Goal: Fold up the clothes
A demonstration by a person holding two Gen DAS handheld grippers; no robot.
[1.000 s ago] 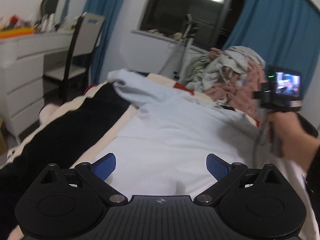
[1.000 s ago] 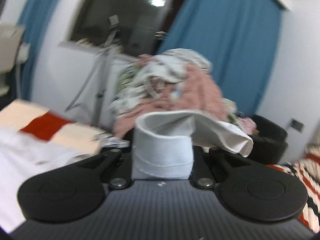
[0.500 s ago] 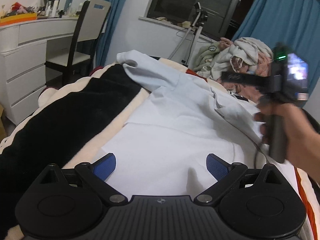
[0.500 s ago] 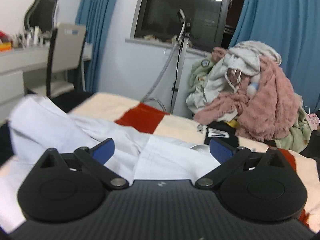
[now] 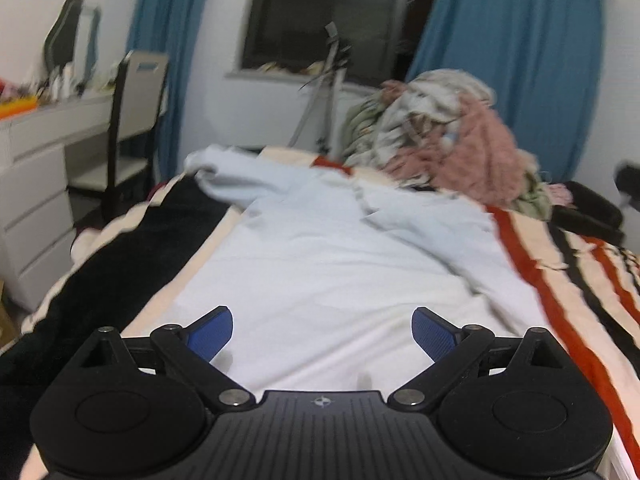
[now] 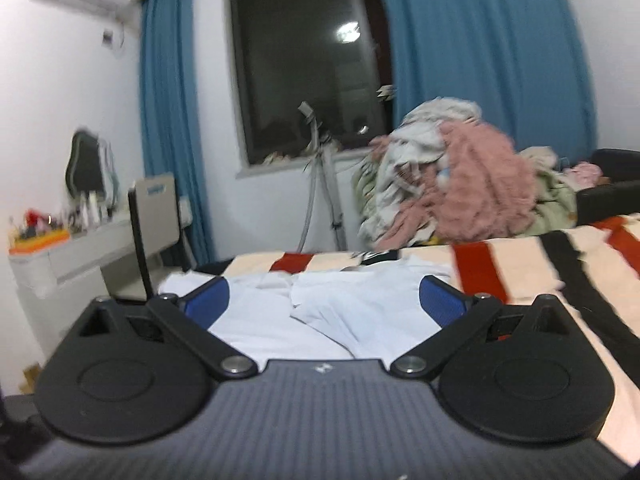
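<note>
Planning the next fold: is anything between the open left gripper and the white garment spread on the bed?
Nothing visible. The left gripper hangs open just above the white garment, with only bare cloth ahead of it.

A bed carries a striped blanket point(image 5: 568, 280) in cream, red and black, with a black fleece point(image 5: 120, 256) spread along its left side. Blue curtains point(image 6: 472, 48) frame a dark window point(image 6: 304, 60) that reflects a ceiling light. A tripod point(image 6: 324, 192) stands under the sill. At left, a white dresser point(image 5: 32, 176) holds small clutter, a chair point(image 5: 136, 120) just beside it.
</note>
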